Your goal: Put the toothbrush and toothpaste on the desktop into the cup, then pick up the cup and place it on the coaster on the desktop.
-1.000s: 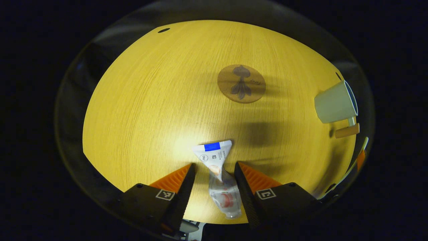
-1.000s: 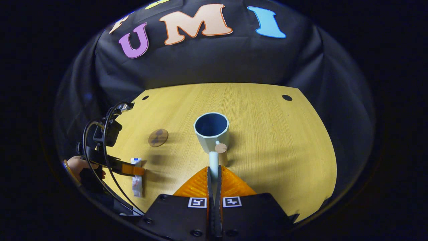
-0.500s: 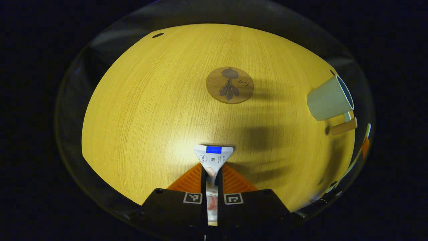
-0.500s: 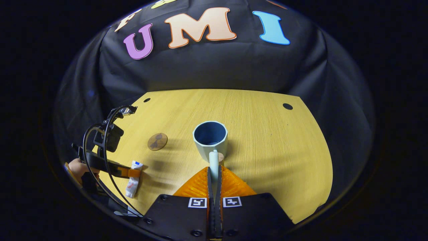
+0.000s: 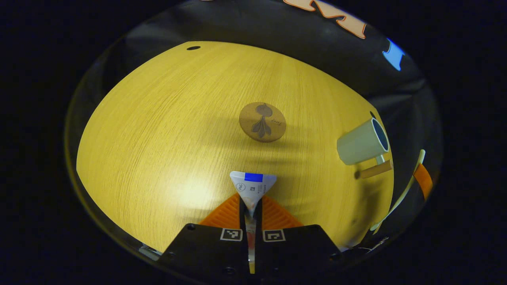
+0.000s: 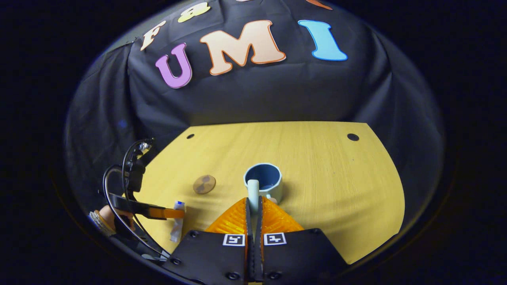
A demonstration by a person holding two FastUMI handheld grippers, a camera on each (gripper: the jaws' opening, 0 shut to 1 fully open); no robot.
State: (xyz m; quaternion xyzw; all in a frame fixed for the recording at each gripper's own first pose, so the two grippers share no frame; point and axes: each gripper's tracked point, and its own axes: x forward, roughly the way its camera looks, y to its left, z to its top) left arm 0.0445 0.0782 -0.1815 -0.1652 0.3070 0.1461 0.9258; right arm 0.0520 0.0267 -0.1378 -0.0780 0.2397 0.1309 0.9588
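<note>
On the yellow bench (image 5: 158, 130), my left gripper (image 5: 250, 202) pinches the toothpaste (image 5: 252, 184), the coaster (image 5: 262, 122) at 12 o'clock beyond; my right gripper (image 6: 253, 204) clamps the toothbrush (image 6: 252, 190), with the cup (image 6: 264, 185) just past its fingers.
</note>
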